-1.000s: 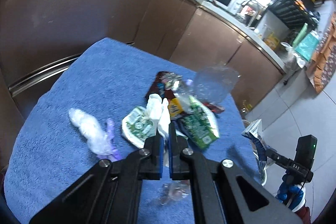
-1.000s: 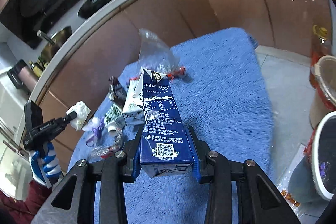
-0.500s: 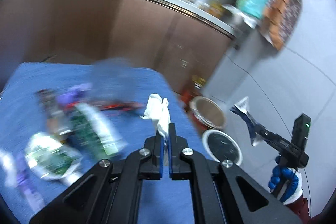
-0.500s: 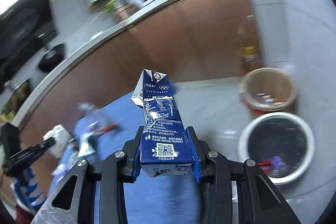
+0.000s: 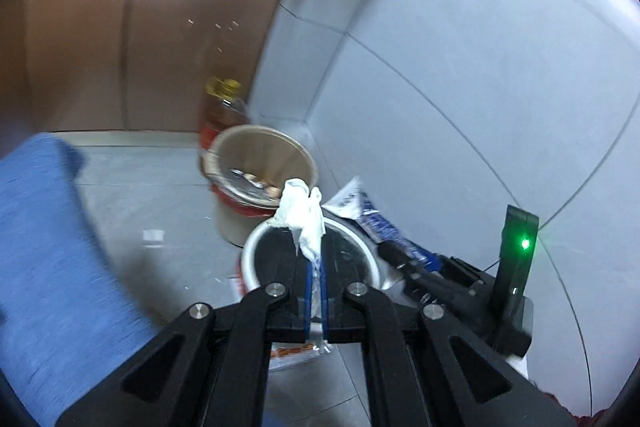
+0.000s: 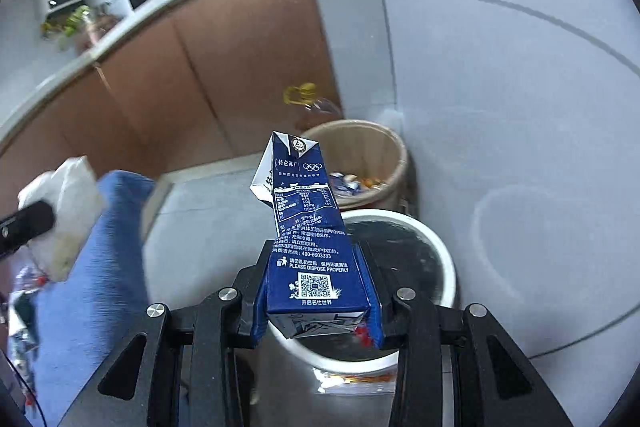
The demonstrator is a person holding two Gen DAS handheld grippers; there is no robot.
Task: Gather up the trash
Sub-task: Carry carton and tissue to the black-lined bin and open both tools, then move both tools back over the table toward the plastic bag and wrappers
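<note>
A grey tiled floor (image 5: 460, 75) fills most of the room, with brown cabinet doors (image 5: 132, 43) along the wall. A worktop under a blue towel (image 5: 44, 267) sits on the left side. On the floor stand two bins, touching or almost touching. The far one is a tan bin (image 6: 380, 151) with some trash inside. The near one is a white bin with a black inside (image 6: 436, 255).

The right gripper (image 6: 318, 291) has its fingers clenched on a dark blue milk carton (image 6: 306, 227). The carton stands up out of the fingers, above the near edge of the white bin.

The left gripper (image 5: 316, 295) has its fingers squeezed tight on a crumpled white tissue (image 5: 302, 215). The tissue hangs over the rim of the white bin (image 5: 250, 251), just in front of the tan bin (image 5: 260, 155).
</note>
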